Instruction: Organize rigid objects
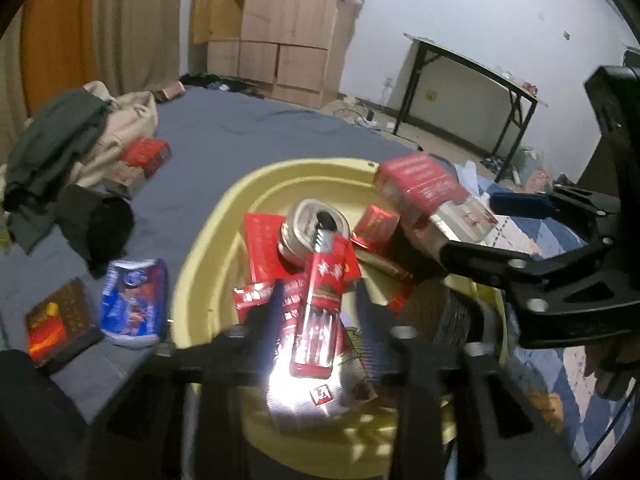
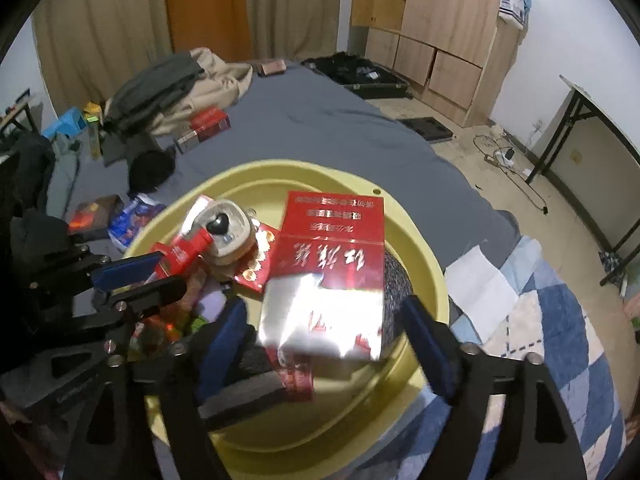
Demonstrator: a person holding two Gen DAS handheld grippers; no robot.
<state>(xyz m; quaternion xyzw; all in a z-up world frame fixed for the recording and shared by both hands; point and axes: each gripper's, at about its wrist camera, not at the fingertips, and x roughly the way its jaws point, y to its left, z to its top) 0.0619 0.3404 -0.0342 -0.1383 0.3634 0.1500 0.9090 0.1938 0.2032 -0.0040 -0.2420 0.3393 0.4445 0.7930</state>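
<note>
White wall (image 1: 480, 8), wooden wardrobe (image 2: 440, 20), folding table (image 1: 472, 68), beige curtains (image 2: 100, 32)

Black skeletal gripper (image 2: 320, 332) frames, blue finger pads (image 2: 430, 348), silver bolts

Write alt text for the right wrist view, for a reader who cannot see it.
The right gripper hangs open over a yellow basin on a grey bedsheet, a red and silver carton between its blue pads. The basin also holds a small tin and red packs.
</note>
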